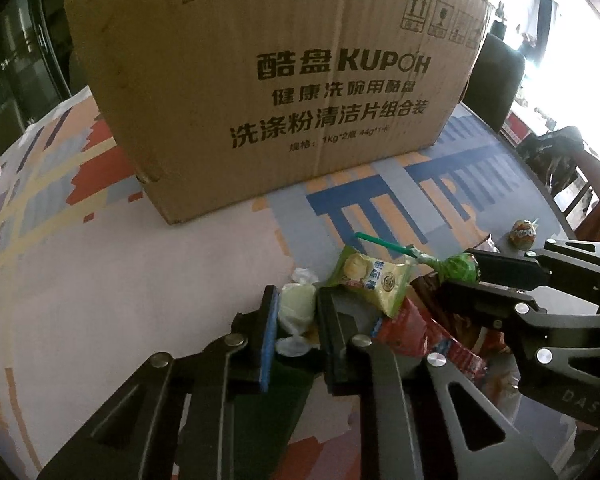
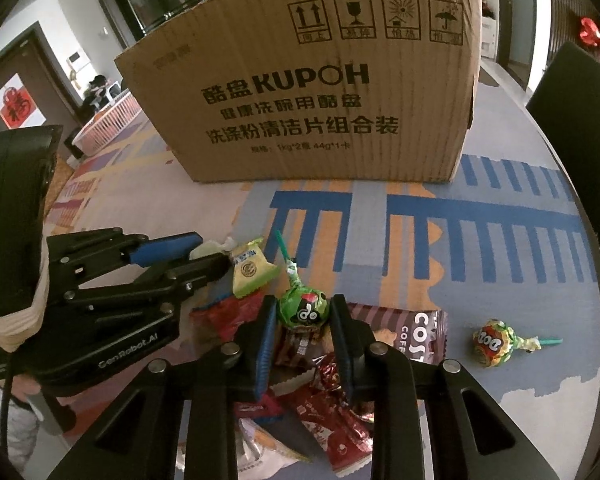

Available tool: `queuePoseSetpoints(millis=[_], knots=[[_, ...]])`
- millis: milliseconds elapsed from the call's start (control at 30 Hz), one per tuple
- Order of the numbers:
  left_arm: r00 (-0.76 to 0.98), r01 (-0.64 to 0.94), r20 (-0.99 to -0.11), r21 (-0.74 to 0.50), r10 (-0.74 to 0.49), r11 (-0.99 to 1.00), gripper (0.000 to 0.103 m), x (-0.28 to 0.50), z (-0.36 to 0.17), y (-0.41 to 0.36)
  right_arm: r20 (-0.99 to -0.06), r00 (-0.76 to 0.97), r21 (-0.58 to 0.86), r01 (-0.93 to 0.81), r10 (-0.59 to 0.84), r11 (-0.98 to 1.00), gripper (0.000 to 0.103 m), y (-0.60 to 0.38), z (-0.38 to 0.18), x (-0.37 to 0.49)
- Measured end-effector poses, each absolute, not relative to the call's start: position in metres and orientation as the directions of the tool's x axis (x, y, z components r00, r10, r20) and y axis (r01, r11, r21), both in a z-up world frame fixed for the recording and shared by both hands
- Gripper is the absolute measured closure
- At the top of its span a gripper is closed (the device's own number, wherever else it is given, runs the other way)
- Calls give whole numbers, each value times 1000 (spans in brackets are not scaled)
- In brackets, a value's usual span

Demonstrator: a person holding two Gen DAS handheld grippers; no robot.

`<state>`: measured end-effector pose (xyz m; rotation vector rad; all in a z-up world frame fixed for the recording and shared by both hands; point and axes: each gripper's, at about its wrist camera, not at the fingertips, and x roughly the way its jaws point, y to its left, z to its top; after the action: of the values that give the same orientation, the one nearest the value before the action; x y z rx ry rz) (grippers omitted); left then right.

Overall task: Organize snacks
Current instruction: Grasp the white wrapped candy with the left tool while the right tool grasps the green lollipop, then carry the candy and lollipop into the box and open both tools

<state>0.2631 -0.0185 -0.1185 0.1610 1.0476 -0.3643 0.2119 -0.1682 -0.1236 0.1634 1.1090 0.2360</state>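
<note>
Cardboard box [image 1: 284, 80]: top edge cut off by the upper frame in the left wrist view; inside hidden in both views.
Pale wrapped sweet [image 1: 298, 306]: lower part hidden between the left gripper [image 1: 298, 312] fingers.
Red packet [image 1: 416, 332]: print partly covered by the right gripper [image 1: 456, 280], lower centre-right.
Brown coffee packet [image 2: 416, 332]: lettering cut short behind a gripper finger.
Snack heap [image 2: 324, 420], bottom centre of the right wrist view: labels too crumpled and overlapped to read.
Small print under the box's large lettering: blurred.
</note>
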Motion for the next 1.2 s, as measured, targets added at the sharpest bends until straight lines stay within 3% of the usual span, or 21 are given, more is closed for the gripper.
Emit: queuePoseSetpoints(millis=[500,1200], knots=[[523,330,-818,-64,-239,942,84,239,-80,-13,-832,479,263,-101,279,959,76,-177,-97,199],[713,322,-643,-55,-280,945,84,198,25,-11,-697,654,260,-152,294,954,76,-180,-4,179]])
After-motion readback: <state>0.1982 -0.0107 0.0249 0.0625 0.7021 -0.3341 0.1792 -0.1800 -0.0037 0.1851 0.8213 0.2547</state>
